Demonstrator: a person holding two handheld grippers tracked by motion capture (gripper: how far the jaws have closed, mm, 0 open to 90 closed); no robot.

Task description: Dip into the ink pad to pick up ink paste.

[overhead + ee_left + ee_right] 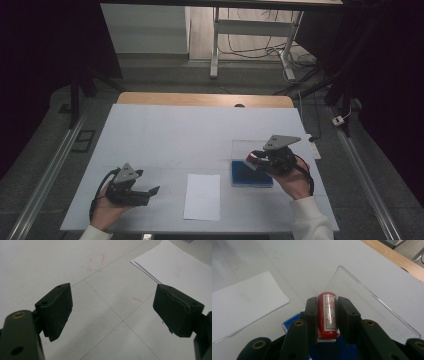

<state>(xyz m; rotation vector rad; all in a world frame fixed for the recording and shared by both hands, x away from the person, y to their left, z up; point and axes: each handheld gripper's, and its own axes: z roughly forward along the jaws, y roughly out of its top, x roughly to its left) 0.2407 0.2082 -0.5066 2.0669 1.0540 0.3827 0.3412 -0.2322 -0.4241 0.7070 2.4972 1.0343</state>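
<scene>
My right gripper (256, 159) is shut on a red cylinder (327, 315) with a white label printed in red, a stamp by its look, which lies lengthwise between the black fingers (311, 315). It hangs just above a blue pad (252, 174) in a clear case whose open lid (372, 307) lies flat on the table behind it. A white sheet of paper (202, 196) sits at the front middle of the table. At the front left my left gripper (150, 192) rests low over the white tabletop, open, with nothing between its fingers (57, 310).
The white table cover (165, 135) carries faint red marks (96, 263) near the left gripper. A wooden edge (205, 99) runs along the table's far side. Beyond it stand a desk frame (215, 45) and loose cables on the floor.
</scene>
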